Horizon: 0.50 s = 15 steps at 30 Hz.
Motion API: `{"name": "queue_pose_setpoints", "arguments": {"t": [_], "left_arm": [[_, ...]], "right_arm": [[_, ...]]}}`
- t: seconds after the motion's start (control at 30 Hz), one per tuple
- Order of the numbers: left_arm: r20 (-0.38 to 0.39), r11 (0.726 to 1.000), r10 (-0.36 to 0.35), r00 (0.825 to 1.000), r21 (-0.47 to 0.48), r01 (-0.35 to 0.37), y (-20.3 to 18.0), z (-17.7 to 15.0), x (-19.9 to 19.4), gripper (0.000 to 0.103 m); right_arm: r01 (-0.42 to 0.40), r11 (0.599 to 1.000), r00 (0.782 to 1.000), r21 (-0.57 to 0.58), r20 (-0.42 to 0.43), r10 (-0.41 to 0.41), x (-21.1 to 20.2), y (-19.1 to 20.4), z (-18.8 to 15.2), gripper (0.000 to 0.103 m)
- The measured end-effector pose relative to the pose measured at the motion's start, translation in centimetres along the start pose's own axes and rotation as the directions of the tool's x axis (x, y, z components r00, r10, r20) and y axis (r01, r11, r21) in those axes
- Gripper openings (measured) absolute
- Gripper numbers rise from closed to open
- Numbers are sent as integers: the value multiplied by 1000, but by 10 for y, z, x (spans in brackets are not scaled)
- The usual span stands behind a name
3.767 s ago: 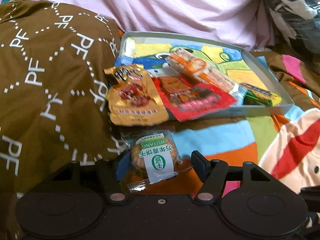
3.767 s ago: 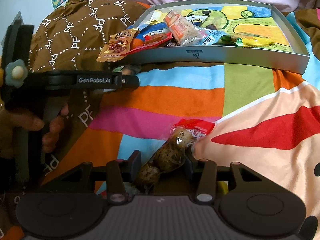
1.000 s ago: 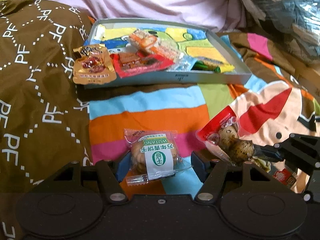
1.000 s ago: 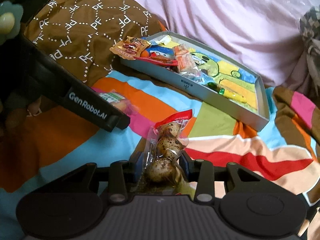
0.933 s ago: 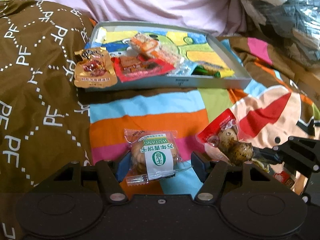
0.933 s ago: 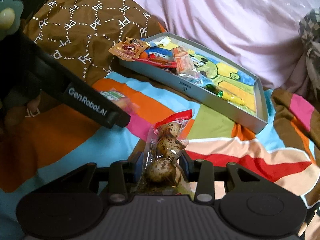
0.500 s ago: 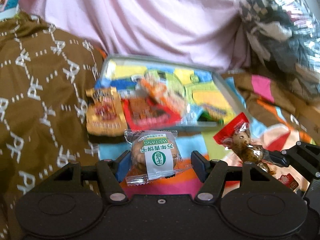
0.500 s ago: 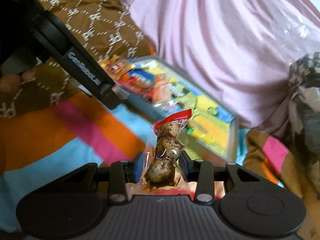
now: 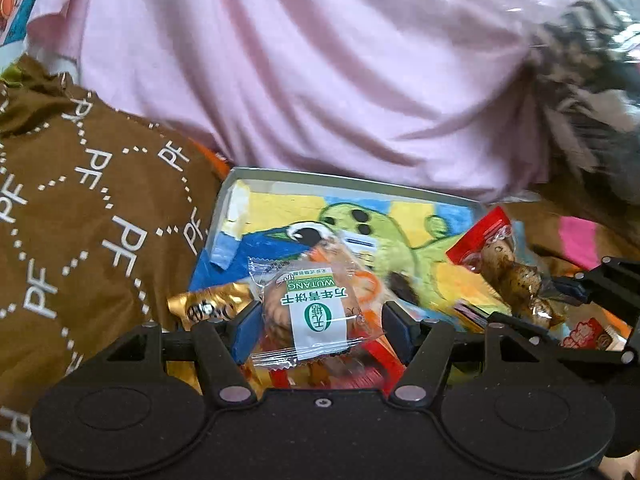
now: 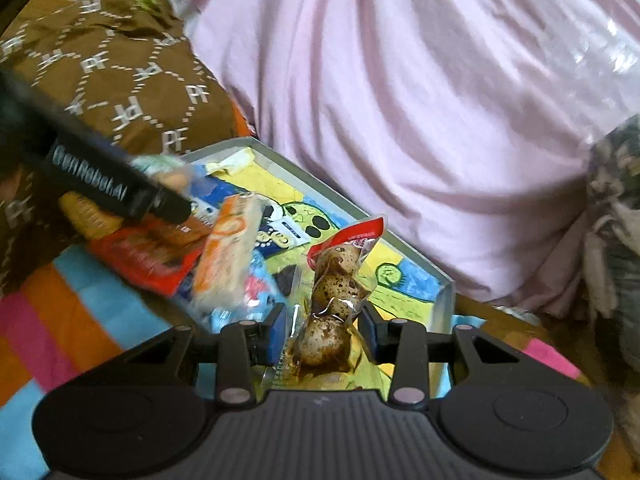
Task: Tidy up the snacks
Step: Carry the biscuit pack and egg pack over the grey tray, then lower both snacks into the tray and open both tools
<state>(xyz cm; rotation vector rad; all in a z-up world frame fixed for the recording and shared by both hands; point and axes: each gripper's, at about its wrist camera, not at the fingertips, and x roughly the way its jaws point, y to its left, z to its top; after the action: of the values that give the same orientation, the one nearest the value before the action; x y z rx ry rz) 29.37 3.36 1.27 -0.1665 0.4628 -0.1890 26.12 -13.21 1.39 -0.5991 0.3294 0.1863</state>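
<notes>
Both tools have risen from the striped bedspread to above the shallow grey tray (image 9: 400,186): left tool (image 9: 318,326) pinching the clear-wrapped round biscuit (image 9: 312,312), right tool (image 10: 324,330) pinching the red-topped egg pouch (image 10: 338,280); release should come next.

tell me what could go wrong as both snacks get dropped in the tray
The left gripper holds its biscuit packet over snacks piled at the tray's near-left corner, so it may slide off. The right gripper's quail egg pack hangs close to the near rim and might land outside.
</notes>
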Motion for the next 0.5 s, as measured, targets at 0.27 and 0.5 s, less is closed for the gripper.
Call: {"name": "queue_pose_setpoints", "arguments": {"t": [0.27, 0.5], "left_arm": [[-30, 999, 42, 999, 11, -42, 7, 19, 36, 66], [-56, 999, 41, 998, 38, -39, 0, 19, 45, 67]], "right_arm": [[-62, 993, 996, 98, -63, 68, 48, -8, 13, 43], [-86, 989, 993, 124, -71, 95, 57, -8, 10, 44]]}}
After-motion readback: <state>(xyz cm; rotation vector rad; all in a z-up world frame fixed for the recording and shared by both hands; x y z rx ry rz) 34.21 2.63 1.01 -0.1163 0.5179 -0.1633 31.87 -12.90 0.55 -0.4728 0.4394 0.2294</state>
